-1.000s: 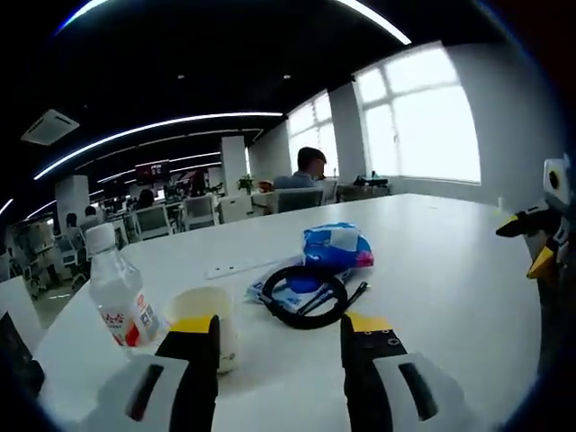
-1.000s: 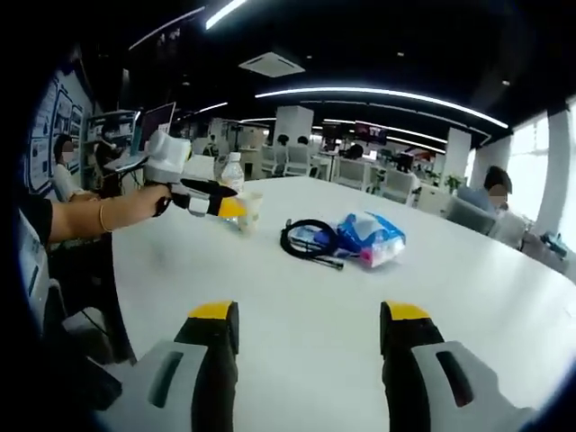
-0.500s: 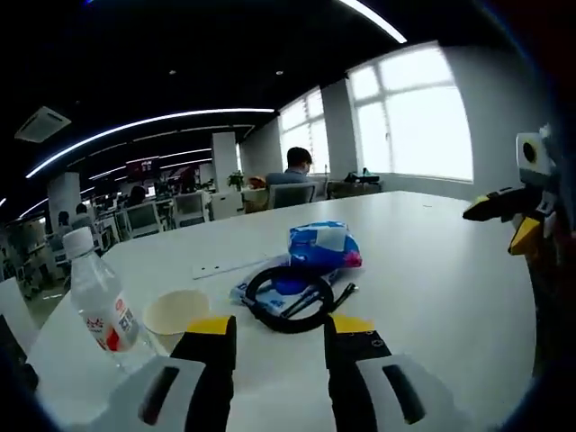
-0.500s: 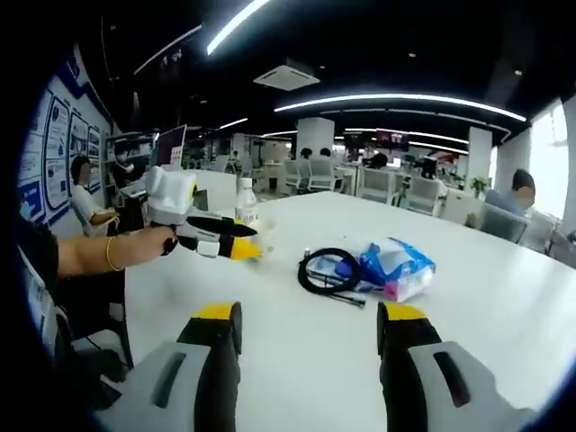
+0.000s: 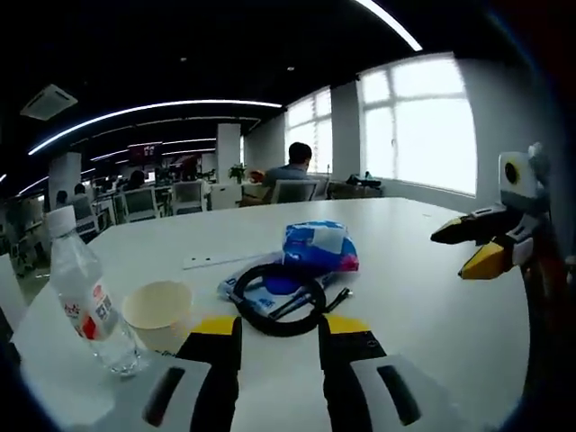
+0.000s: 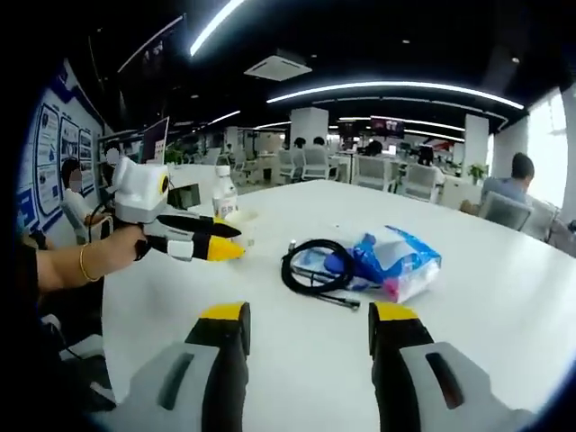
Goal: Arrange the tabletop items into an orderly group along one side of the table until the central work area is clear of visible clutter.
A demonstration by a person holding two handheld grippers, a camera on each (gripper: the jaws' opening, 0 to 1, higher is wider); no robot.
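Observation:
On the white table (image 5: 423, 297) a black cable coil (image 5: 279, 301) lies on a blue-and-white packet (image 5: 317, 247), just beyond my left gripper (image 5: 281, 328). Its jaws are open a moderate gap, with nothing between them. A cream paper cup (image 5: 157, 310) and a clear water bottle (image 5: 79, 297) with a red label stand to the left of the left jaw. My right gripper (image 6: 309, 319) is open over bare table, short of the cable coil (image 6: 315, 265) and packet (image 6: 396, 261). The left gripper (image 6: 225, 245), held in a hand, sits near the bottle (image 6: 223, 193).
A thin white strip (image 5: 216, 261) lies behind the cable. The right gripper (image 5: 481, 245) hangs over the table's right part. Office chairs, desks and seated people are beyond the far edge. A person's arm (image 6: 63, 265) reaches in at the near left edge.
My left jaws have drawn closer together and pulled back from the cup, which now stands left of them. The right gripper has moved nearer to the cable and packet.

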